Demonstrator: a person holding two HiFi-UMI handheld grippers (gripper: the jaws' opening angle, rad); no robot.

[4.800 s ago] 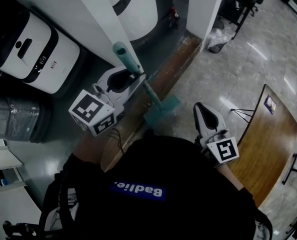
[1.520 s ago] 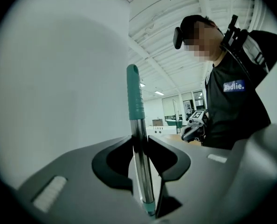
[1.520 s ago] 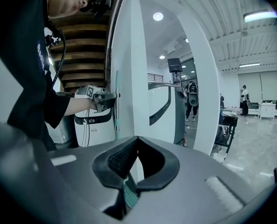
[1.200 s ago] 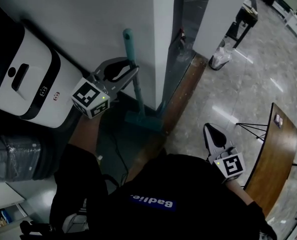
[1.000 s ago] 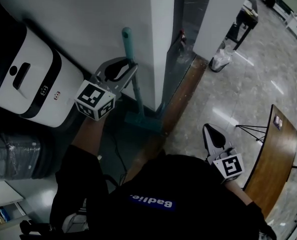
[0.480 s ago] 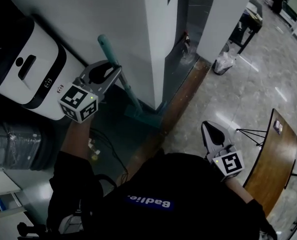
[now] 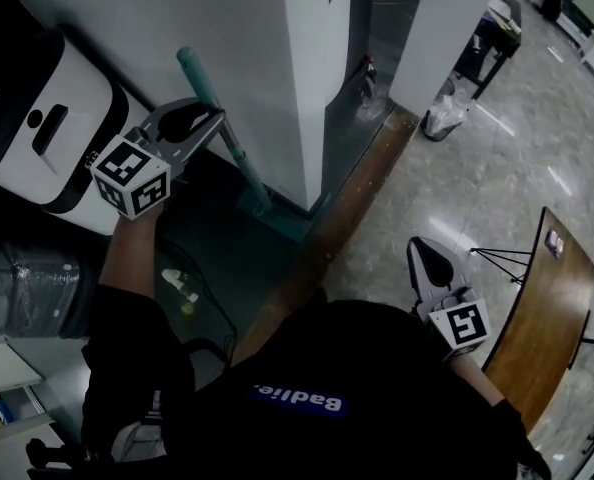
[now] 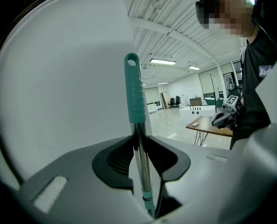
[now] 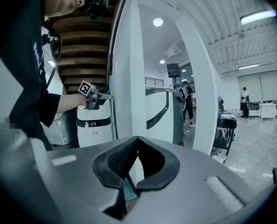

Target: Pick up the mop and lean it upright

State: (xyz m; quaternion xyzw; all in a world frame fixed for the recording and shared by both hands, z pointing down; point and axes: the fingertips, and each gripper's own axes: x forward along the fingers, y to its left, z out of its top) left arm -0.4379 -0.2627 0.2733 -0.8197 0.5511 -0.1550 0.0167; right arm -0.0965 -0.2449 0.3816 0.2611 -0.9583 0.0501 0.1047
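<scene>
The mop has a teal grip (image 7: 189, 65), a metal pole (image 8: 141, 167) and a teal head (image 7: 280, 222) resting on the dark floor at the foot of the white pillar (image 7: 307, 58). It stands tilted, its top leaning left against the wall. My left gripper (image 7: 209, 120) is shut on the pole just below the grip (image 8: 134, 94), both pads pressing the metal. Low at the right, beside the person's body, my right gripper (image 7: 424, 251) is shut with nothing in it. From the right gripper view, the left gripper (image 9: 97, 97) and the mop pole (image 9: 112, 125) show by the pillar.
A white machine (image 7: 47, 128) stands left of the mop against the wall. Below it is a wrapped grey drum (image 7: 27, 288). A cable (image 7: 207, 288) lies on the dark floor. A wooden strip (image 7: 352, 213) borders the tiled floor. A wooden table (image 7: 537, 298) stands at the right.
My left gripper has carried the mop's top leftward along the wall, so the pole now tilts more to the left. The mop head stays by the pillar. The right gripper has hardly moved.
</scene>
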